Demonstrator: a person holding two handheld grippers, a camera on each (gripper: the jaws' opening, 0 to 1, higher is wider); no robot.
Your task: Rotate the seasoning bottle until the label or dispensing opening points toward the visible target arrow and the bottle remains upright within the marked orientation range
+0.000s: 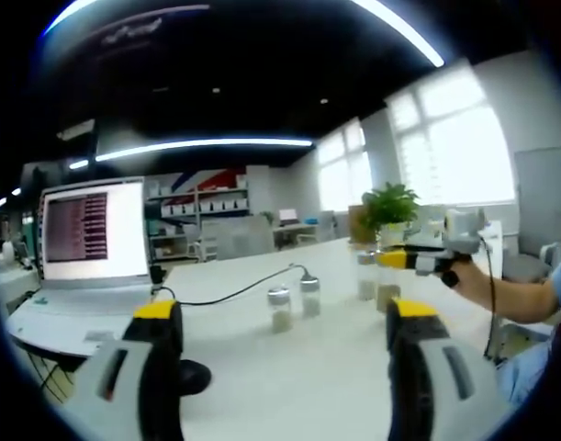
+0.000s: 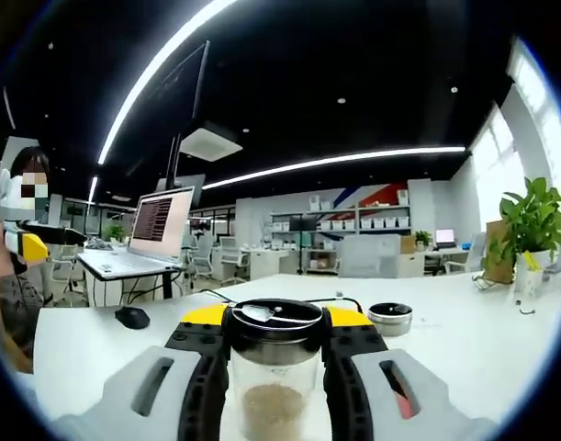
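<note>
— Two jaws of the right gripper (image 2: 273, 386) clamped on the seasoning bottle (image 2: 273, 367), just under its dark lid (image 2: 273, 317); held upright above the tabletop (image 2: 464, 340), near its front edge.

— And handling?

— Judged light, with little powder at the bottom; clear wall stiff but likely slippery and perhaps breakable. Best gripped below the cap, as here.

— Left gripper (image 1: 285, 367)?

— Spread wide, holding nothing. Beyond, small jars (image 1: 279, 308) mid-tabletop, a laptop (image 1: 83, 266) toward its left edge. No arrow made out.
</note>
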